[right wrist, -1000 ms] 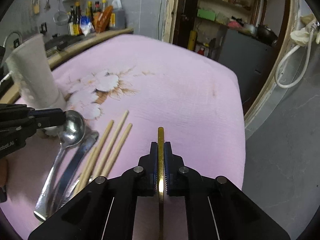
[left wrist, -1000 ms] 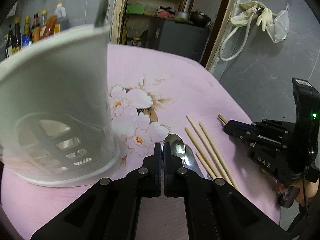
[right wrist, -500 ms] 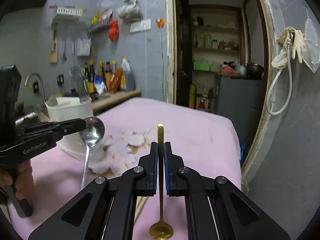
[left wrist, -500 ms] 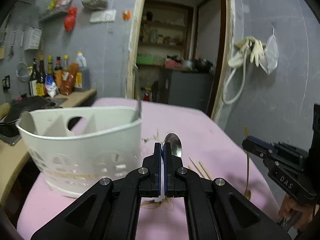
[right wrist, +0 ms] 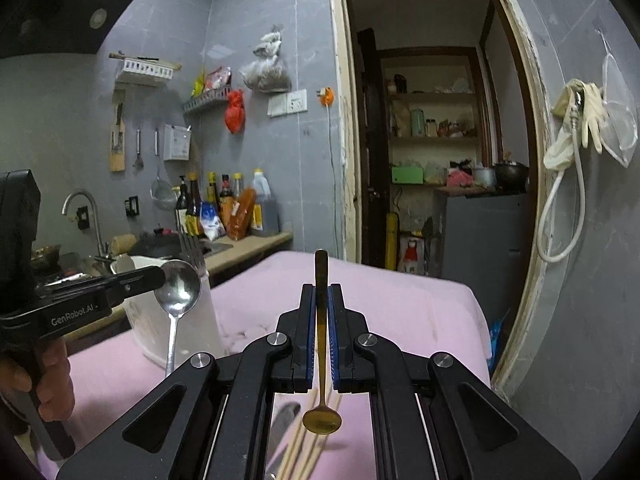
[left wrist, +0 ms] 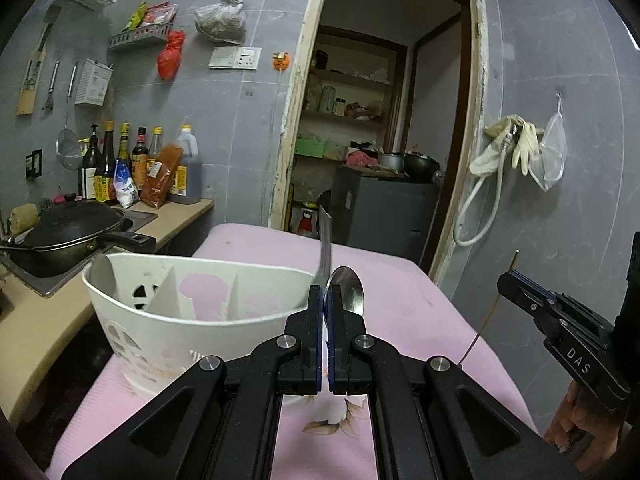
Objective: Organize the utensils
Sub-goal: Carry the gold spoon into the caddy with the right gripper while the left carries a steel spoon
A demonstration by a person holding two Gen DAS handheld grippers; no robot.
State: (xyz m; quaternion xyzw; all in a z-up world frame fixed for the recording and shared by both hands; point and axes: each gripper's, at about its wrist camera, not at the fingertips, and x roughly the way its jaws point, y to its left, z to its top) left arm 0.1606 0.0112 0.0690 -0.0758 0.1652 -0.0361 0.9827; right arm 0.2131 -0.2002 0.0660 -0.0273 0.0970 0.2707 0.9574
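Note:
My left gripper [left wrist: 325, 292] is shut on a silver spoon [left wrist: 349, 290], pinched near its bowl. In the right wrist view that silver spoon [right wrist: 178, 288] hangs handle-down from the left gripper [right wrist: 161, 276]. It is held just right of the white divided utensil holder [left wrist: 192, 320], at about rim height. A fork [right wrist: 191, 246] stands tines-up at the holder's right end. My right gripper [right wrist: 321, 292] is shut on the handle of a gold spoon [right wrist: 322, 420], whose bowl hangs down above the pink tablecloth [right wrist: 400, 304]. Several wooden chopsticks [right wrist: 304, 452] and a silver utensil [right wrist: 285, 420] lie below it.
A counter on the left carries a black wok [left wrist: 68, 232], bottles [left wrist: 136, 168] and a sink tap [right wrist: 80, 208]. An open doorway [left wrist: 372, 140] lies beyond the table's far edge. A hose and gloves [left wrist: 508, 148] hang on the right wall. A hand [right wrist: 52, 376] holds each gripper.
Both grippers have risen from the table and tilted up toward level, each lifting its spoon. The left one now looks over the holder's rim instead of at its side.

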